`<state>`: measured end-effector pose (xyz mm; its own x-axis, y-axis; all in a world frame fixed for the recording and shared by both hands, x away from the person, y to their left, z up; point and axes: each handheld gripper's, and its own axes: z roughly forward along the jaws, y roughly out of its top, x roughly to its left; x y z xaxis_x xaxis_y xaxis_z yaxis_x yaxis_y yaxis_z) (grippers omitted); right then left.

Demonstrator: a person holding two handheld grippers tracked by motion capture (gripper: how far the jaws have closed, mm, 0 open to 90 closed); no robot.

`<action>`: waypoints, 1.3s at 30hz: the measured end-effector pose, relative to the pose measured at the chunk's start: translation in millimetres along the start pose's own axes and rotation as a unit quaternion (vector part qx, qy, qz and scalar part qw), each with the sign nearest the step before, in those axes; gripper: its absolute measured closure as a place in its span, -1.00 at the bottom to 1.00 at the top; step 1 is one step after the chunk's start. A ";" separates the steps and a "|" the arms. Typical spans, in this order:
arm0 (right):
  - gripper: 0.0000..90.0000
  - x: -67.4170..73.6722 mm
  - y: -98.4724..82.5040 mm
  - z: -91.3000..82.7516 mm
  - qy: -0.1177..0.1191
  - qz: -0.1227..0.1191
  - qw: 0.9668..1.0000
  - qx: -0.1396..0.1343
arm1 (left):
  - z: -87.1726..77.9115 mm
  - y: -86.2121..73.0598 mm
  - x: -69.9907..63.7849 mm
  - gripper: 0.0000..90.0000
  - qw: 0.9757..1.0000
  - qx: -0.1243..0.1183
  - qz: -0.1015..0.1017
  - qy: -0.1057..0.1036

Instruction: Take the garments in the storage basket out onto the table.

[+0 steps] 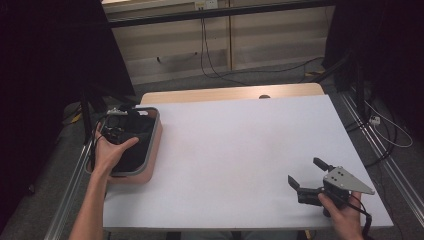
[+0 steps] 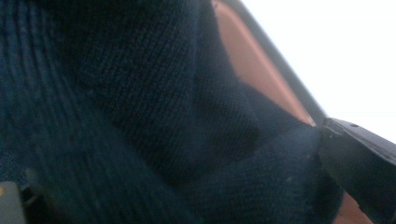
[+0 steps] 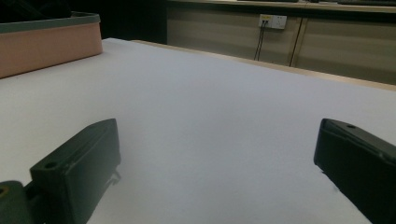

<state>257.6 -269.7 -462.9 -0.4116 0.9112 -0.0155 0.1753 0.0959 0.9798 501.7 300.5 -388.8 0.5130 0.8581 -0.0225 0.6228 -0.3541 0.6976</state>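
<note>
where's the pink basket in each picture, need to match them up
High view: the pink basket sits at the table's left edge, dark knit cloth inside, the left gripper pushed into it.
Left gripper view: its pink inner wall runs diagonally at upper right, behind the cloth.
Right gripper view: its corner is at the far upper left.
Shared landmark: the basket's grey rim.

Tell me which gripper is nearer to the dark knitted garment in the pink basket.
Left. The left gripper is down inside the pink basket, right against the dark knitted garment. The right gripper sits apart near the table's opposite front corner, jaws open.
</note>
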 end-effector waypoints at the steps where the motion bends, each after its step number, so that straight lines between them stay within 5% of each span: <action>1: -1.00 -0.1 0.0 0.0 0.000 0.000 1.000 0.000 | 0.6 0.5 0.1 -1.00 1.000 0.001 0.001 0.005; 5: -1.00 -0.5 0.0 0.2 0.001 0.000 1.000 -0.001 | 3.2 0.0 0.5 -1.00 1.000 0.010 0.006 0.011; 12: -1.00 -0.1 0.1 -0.5 0.001 0.000 1.000 0.000 | 13.3 -1.4 1.8 -1.00 0.998 0.027 0.027 0.055; 20: -1.00 -0.8 -0.2 0.0 0.003 0.002 1.000 -0.001 | 4.0 -1.8 13.1 -0.86 0.998 0.020 0.001 0.062; 24: -1.00 0.1 -0.1 -0.1 0.003 0.002 1.000 0.001 | 7.5 -2.7 15.1 -0.83 0.995 0.030 0.007 0.097; 29: -1.00 -0.2 -0.4 0.0 0.006 0.003 1.000 0.002 | 11.8 -8.1 23.8 -0.91 0.996 0.038 -0.026 0.073; 33: -1.00 0.5 -0.4 -0.4 0.008 0.001 1.000 0.001 | 18.4 -12.0 27.4 -0.99 0.996 0.077 -0.025 0.042; 39: -1.00 0.4 -0.6 0.4 0.009 0.001 1.000 0.001 | 20.1 -18.6 31.1 -1.00 0.997 0.063 -0.020 0.025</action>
<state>257.7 -269.3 -463.5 -0.4265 0.9044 -0.0104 0.1780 0.0953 0.9794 517.9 326.3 -416.9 0.4586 0.8886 -0.0100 0.7132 -0.3614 0.6006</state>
